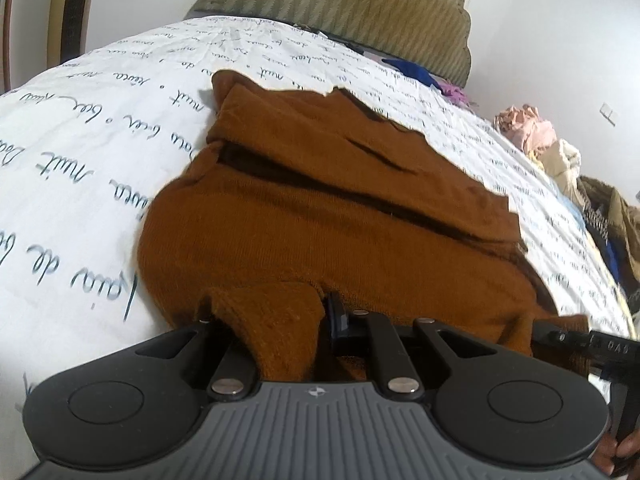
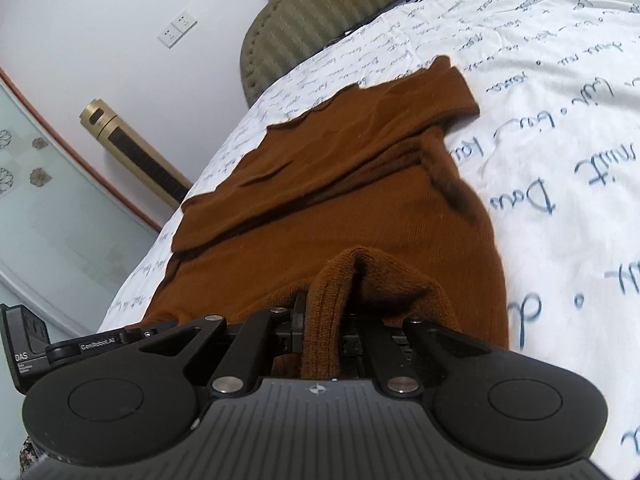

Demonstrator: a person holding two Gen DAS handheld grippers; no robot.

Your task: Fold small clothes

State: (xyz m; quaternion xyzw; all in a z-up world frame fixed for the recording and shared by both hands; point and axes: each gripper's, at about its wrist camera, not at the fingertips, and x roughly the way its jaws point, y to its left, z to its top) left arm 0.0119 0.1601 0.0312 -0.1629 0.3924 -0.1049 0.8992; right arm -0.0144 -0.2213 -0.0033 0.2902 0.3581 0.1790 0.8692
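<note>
Now both claws pinch the near hem of the brown sweater [image 1: 320,208]: left claw [image 1: 280,320] and right claw [image 2: 324,316], over the bed [image 1: 80,140]

Both views are evenly and fairly brightly lit by soft indoor light; no single source can be made out. The white bedsheet [image 1: 100,128] is nearly washed out toward 9 o'clock in the left wrist view. Shadows are soft, seen only in the folds of the brown knit garment [image 1: 340,220]. Strong fisheye curvature bends the edges, with dark corners. Motion blur smears the sheet's printed script [image 2: 560,184].
</note>
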